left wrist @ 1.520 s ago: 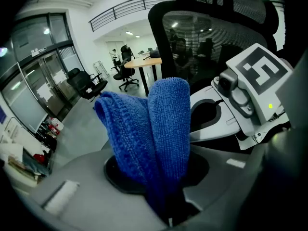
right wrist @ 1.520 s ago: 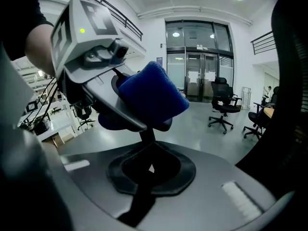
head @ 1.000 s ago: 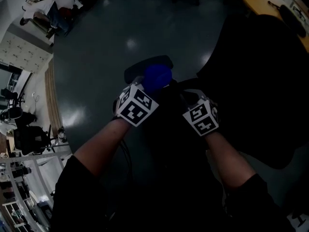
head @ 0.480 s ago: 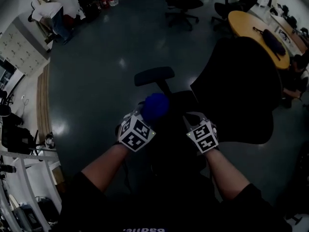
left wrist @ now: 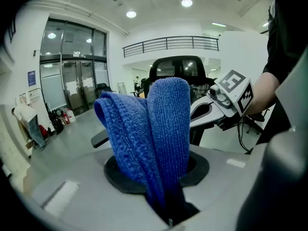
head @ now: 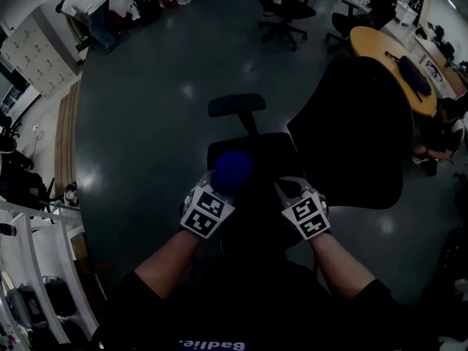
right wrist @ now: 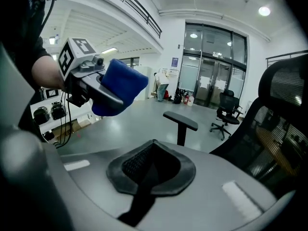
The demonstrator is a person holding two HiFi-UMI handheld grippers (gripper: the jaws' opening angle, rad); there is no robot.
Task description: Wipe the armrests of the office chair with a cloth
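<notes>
Your left claw (head: 220, 186) is clenched on the blue cloth (left wrist: 155, 137), which stands up out of the jaws in two thick folds. Your right claw (head: 287, 191) is closed on itself with nothing between the jaws, its dark pads meeting. Both claws hang side by side, near each other but apart, over the front of the office chair's seat (head: 272, 151). In the head view the cloth (head: 232, 169) shows against the seat, well short of the armrest (head: 236, 105), which stands on its post beyond the seat's far edge. The tall black backrest (head: 355, 126) rises to your right. The grey floor (head: 146, 123) spreads out all around the chair.
</notes>
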